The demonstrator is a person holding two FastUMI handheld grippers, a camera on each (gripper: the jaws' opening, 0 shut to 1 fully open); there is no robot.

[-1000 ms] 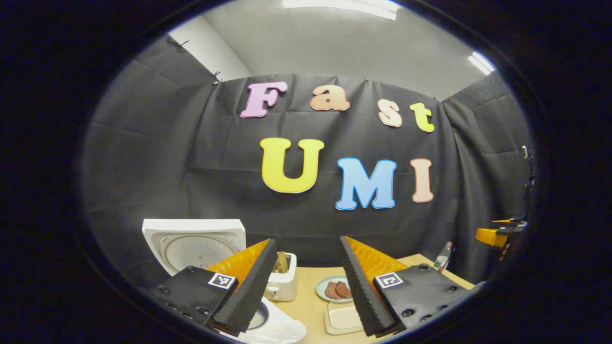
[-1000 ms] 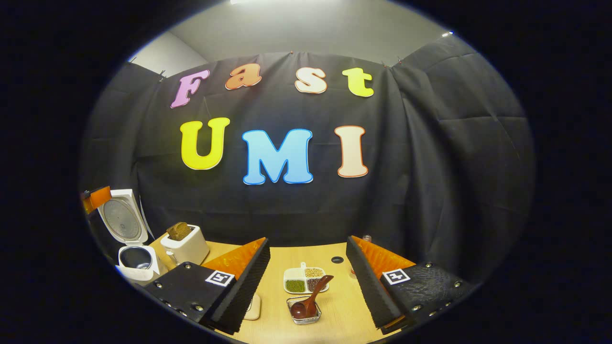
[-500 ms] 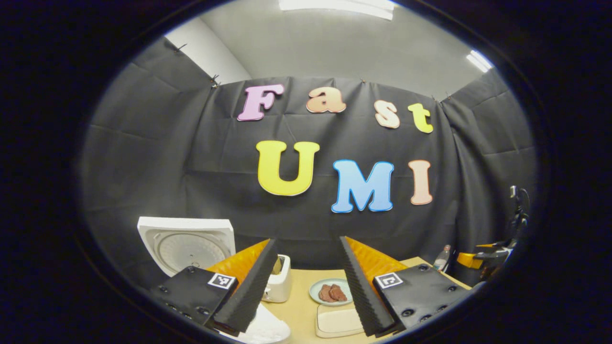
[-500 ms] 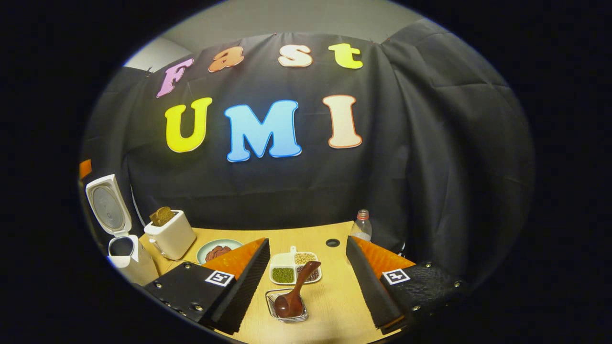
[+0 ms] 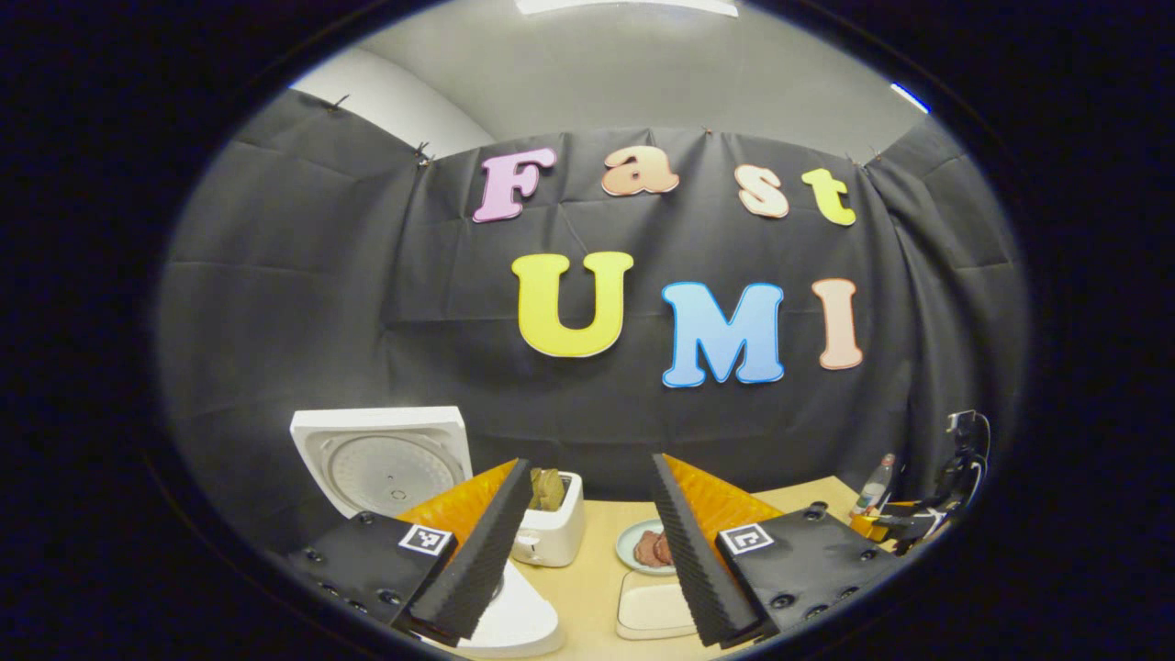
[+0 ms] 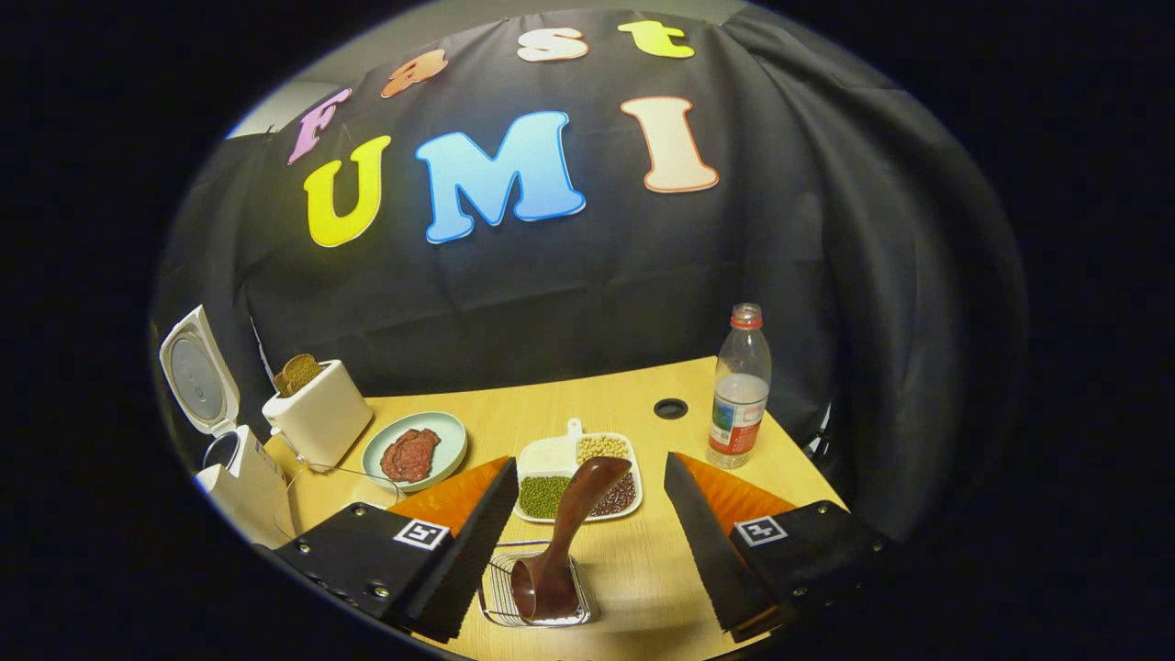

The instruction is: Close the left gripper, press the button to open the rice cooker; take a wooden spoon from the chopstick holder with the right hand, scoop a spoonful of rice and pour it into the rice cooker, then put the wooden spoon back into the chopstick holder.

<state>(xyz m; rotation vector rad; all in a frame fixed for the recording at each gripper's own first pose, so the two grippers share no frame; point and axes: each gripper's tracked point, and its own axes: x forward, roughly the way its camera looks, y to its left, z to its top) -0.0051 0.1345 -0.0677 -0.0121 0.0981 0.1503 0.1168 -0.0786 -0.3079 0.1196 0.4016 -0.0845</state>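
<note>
In the right gripper view, the right gripper [image 6: 587, 542] is being held with its fingers wide apart above the wire holder [image 6: 540, 597], nothing being gripped between them. The wooden spoon [image 6: 562, 542] is being kept in that holder, bowl down and handle leaning up and away, and is not being touched by either finger. Just behind the holder, a divided dish [image 6: 578, 477] of beans and grains is being shown on the table [image 6: 643, 569]; which compartment is holding rice cannot be told. A water bottle [image 6: 739, 390] is being seen upright near the table's far right edge, beside a round hole [image 6: 670, 408] in the tabletop. A plate [image 6: 415, 450] with meat is lying left of the dish, and a toaster [image 6: 317, 418] with bread in it is standing just beyond the plate. At the far left the rice cooker [image 6: 240, 473] is being shown with its lid [image 6: 197, 381] raised upright.

In the left gripper view, the left gripper [image 5: 587, 560] is likewise being held with its fingers spread and nothing between them. The cooker [image 5: 514, 624] is being seen just below its left finger, the lid [image 5: 381, 459] standing open behind. The toaster [image 5: 551, 528], the plate [image 5: 643, 551] and a pale flat tray [image 5: 654, 610] are lying between the fingers farther off. The bottle [image 5: 874, 485] is being seen at the far right.
</note>
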